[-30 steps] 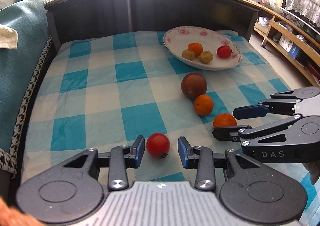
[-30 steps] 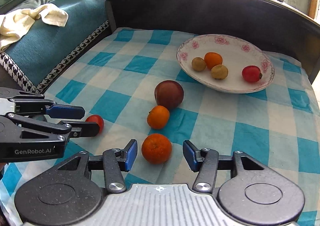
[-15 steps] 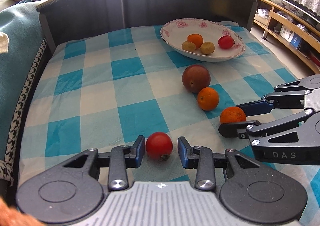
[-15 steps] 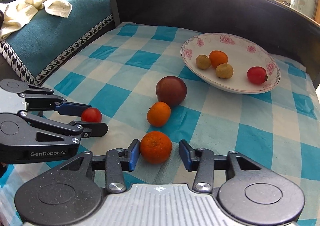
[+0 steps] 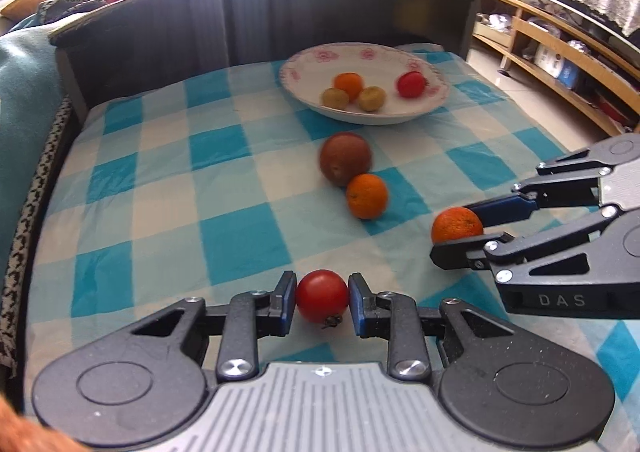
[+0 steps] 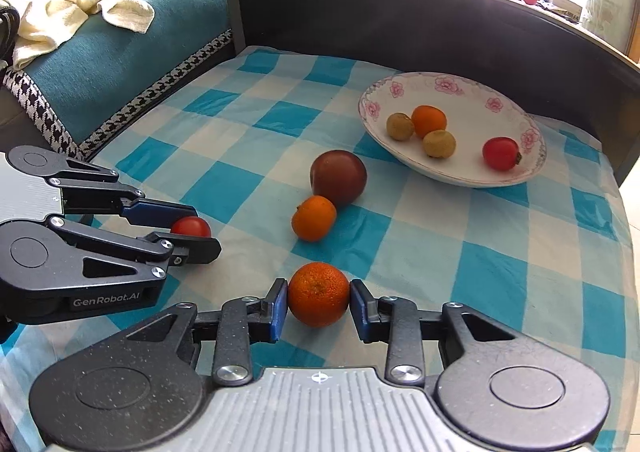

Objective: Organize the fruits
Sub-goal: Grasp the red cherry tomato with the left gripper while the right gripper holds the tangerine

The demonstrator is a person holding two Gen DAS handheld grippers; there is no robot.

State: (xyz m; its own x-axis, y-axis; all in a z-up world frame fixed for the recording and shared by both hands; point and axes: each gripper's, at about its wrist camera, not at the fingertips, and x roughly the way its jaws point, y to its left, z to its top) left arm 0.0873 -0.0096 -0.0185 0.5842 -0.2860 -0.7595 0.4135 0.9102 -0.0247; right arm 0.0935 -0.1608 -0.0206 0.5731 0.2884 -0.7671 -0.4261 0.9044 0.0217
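Note:
My left gripper (image 5: pixel 322 298) is shut on a small red tomato (image 5: pixel 322 295) at the near edge of the checked cloth; it shows from the side in the right wrist view (image 6: pixel 192 230). My right gripper (image 6: pixel 319 302) is shut on an orange (image 6: pixel 318 294), also seen in the left wrist view (image 5: pixel 457 225). A second orange (image 5: pixel 367 196) and a dark brown-red fruit (image 5: pixel 345 164) lie together on the cloth. The white flowered plate (image 5: pixel 400 56) behind them holds an orange, two small yellow-green fruits and a red tomato (image 5: pixel 411 84).
A dark raised board (image 5: pixel 280 4) runs behind the blue-checked cloth (image 5: pixel 160 180). A teal sofa with a cream towel (image 6: pixel 80 12) is to the left. Wooden shelves (image 5: pixel 560 48) stand to the right.
Both grippers have closed: the left one onto the red tomato, the right one onto the orange. Both views have shifted slightly.

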